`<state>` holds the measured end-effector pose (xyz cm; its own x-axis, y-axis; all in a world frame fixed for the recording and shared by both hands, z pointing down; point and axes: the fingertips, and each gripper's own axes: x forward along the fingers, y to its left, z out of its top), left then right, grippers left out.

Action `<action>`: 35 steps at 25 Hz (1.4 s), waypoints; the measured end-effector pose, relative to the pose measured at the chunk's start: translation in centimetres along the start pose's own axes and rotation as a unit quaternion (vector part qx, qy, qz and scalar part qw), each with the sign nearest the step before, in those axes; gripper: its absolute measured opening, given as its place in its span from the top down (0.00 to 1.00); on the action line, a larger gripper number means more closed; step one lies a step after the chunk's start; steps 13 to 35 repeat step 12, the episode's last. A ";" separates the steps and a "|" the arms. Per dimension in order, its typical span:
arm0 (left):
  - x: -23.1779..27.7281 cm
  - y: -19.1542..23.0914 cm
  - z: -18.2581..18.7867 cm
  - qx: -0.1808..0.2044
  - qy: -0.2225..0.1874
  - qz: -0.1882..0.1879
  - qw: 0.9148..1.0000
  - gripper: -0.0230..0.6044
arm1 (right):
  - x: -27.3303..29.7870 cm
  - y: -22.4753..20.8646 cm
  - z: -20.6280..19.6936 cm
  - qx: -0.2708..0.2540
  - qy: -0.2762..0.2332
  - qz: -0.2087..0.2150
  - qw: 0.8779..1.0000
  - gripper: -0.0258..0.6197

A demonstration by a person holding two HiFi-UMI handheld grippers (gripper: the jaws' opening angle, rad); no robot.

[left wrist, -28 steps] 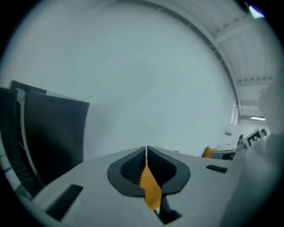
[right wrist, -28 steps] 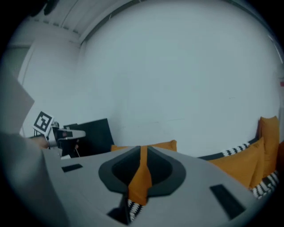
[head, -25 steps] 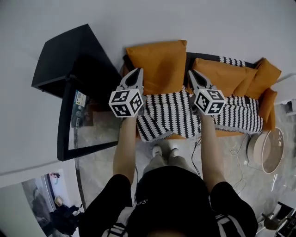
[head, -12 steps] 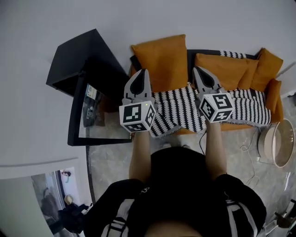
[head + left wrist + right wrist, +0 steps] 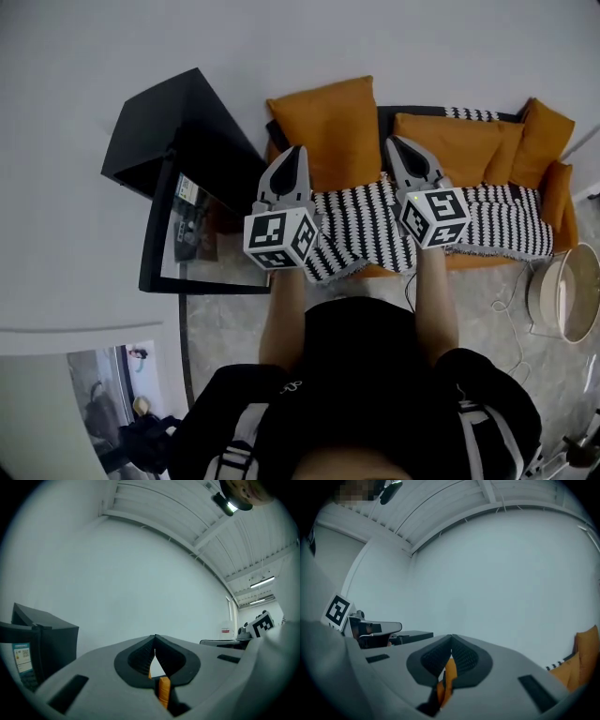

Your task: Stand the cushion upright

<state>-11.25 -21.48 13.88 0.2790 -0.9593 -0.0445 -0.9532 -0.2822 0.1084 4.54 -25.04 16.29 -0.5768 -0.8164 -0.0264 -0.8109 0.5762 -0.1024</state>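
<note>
An orange cushion [image 5: 328,127] stands upright against the back of the sofa [image 5: 375,270], above a black-and-white striped throw [image 5: 361,225]. My left gripper [image 5: 298,150] is over the cushion's lower left edge. My right gripper [image 5: 392,142] is just off its right edge. Both point level at the white wall with jaws shut. In the left gripper view [image 5: 154,637] and the right gripper view [image 5: 451,637], the tips meet and a sliver of orange shows through the slit below them. I see nothing gripped.
More orange cushions [image 5: 450,150] [image 5: 544,141] lie along the sofa to the right. A black cabinet [image 5: 164,122] and a glass-topped side table [image 5: 187,234] stand left of the sofa. A round white basin [image 5: 562,295] and a cable lie on the floor at right.
Both grippers rose toward the head camera and drew back a little from the sofa. The orange cushion kept its upright place against the backrest.
</note>
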 end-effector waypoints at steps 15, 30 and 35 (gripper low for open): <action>1.5 -2.4 -0.2 -0.043 -0.003 -0.019 0.999 0.95 | -0.6 -1.5 0.3 -0.001 -0.003 0.017 1.000 0.94; 1.5 -2.4 -0.2 -0.043 -0.003 -0.019 0.999 0.95 | -0.6 -1.5 0.3 -0.001 -0.003 0.017 1.000 0.94; 1.5 -2.4 -0.2 -0.043 -0.003 -0.019 0.999 0.95 | -0.6 -1.5 0.3 -0.001 -0.003 0.017 1.000 0.94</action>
